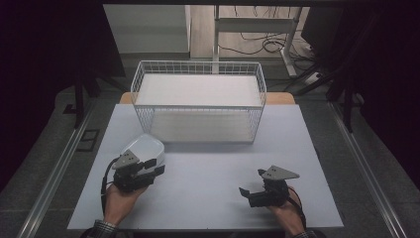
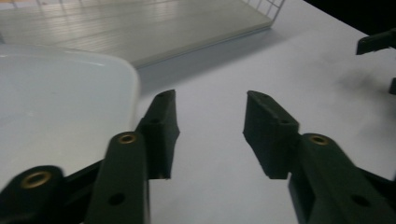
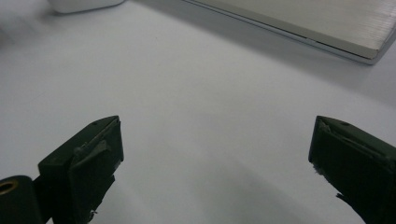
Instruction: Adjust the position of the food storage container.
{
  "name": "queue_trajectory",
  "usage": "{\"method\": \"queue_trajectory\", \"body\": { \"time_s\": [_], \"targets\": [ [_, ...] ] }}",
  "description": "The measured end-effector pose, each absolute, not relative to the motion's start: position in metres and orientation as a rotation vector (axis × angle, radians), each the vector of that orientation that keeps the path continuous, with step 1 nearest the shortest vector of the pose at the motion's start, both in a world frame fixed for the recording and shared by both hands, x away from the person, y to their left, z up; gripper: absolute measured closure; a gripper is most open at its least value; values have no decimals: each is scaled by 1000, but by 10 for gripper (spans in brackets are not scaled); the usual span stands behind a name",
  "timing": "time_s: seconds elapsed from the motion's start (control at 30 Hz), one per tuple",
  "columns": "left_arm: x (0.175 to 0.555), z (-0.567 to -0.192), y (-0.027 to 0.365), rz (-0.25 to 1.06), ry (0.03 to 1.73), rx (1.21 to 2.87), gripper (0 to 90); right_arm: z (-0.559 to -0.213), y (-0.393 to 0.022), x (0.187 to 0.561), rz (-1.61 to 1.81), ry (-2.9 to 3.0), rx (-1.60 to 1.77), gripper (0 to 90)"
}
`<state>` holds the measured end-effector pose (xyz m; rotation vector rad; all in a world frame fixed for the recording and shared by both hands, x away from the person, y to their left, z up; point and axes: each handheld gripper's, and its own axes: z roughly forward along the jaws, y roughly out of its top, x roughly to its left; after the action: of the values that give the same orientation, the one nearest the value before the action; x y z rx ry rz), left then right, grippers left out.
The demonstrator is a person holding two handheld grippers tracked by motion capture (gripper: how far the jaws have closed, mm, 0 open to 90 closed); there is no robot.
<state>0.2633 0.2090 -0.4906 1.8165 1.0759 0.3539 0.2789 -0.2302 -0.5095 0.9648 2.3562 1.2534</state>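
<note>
High view puts the white bowl (image 1: 144,148) at about eleven o'clock from your left gripper (image 1: 153,166), just beside it, while your right gripper (image 1: 251,187) sits well apart at the table's (image 1: 213,168) near right. Both grippers have their jaws spread with nothing between them. Left gripper view shows the bowl's rim touching the outside of one jaw, so I judge the left hand the nearer one; the wire basket (image 1: 198,101) stands at twelve o'clock.

A wire basket (image 1: 198,101) stands at the table's (image 1: 208,173) far edge (centred); a tub (image 1: 146,148) lies before its left corner.
</note>
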Motion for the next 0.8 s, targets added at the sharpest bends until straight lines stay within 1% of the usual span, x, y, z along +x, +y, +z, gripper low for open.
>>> {"method": "queue_trajectory", "body": {
  "time_s": [0.1, 0.3, 0.33, 0.37, 0.57, 0.6, 0.8],
  "targets": [
    [270, -490, 216, 361, 1085, 1824, 633, -509, -229, 279, 1248, 2363, 953, 27],
    [282, -485, 226, 378, 1093, 1830, 833, -508, -231, 279, 1263, 2347, 955, 28],
    [288, -482, 231, 401, 1102, 1830, 872, -508, -232, 279, 1263, 2343, 961, 29],
    [291, -481, 234, 404, 1109, 1822, 890, -508, -232, 279, 1262, 2344, 961, 29],
    [309, -480, 250, 401, 1171, 1773, 897, -510, -231, 280, 1237, 2371, 950, 30],
    [319, -482, 259, 400, 1211, 1746, 897, -510, -231, 280, 1237, 2371, 949, 30],
    [342, -489, 277, 441, 1308, 1719, 897, -510, -231, 280, 1226, 2378, 948, 31]
  ]
}}
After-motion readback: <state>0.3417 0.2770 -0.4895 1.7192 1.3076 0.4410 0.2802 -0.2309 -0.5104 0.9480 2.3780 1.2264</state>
